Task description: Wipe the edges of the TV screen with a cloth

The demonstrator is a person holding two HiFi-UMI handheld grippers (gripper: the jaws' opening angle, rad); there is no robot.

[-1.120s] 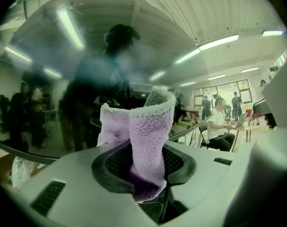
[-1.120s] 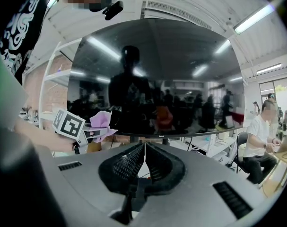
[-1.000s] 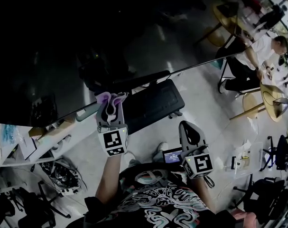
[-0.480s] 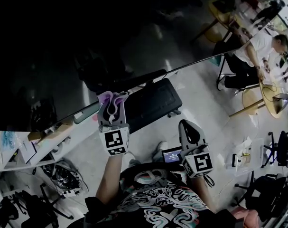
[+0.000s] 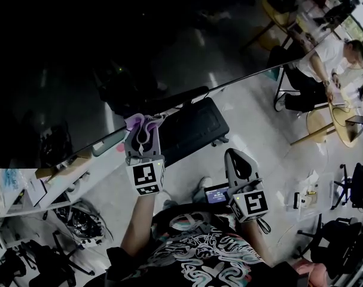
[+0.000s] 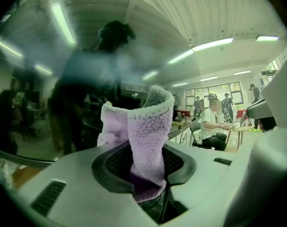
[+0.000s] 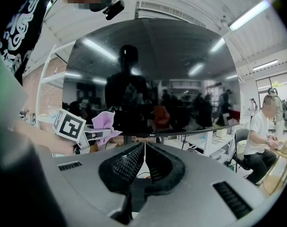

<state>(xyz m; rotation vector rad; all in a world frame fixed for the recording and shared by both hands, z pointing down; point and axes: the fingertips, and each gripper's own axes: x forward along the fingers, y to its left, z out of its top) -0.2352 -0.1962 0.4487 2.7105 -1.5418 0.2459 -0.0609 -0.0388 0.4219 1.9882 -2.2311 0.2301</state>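
The dark, reflective TV screen [image 5: 109, 58] fills the upper left of the head view, and its lower edge [image 5: 229, 84] slants up to the right. My left gripper [image 5: 143, 126] is shut on a folded purple cloth [image 5: 139, 122] that touches this lower edge. In the left gripper view the cloth [image 6: 145, 131] stands up between the jaws, with the screen [image 6: 48, 79] just behind it. My right gripper [image 5: 238, 162] hangs lower and to the right, shut and empty. The right gripper view shows its jaws [image 7: 144, 148] closed, the screen [image 7: 148, 70] ahead, and the cloth [image 7: 104, 122] at left.
A black case [image 5: 193, 127] lies on the floor under the TV. White shelving [image 5: 49, 181] with clutter stands at lower left. A seated person [image 5: 325, 64] works at round tables [image 5: 342, 130] on the right, with chairs [image 5: 342, 244] nearby. A small lit device [image 5: 217, 195] sits by my torso.
My left gripper has edged slightly to the right along the TV's lower edge with the cloth. The right gripper has stayed where it was.
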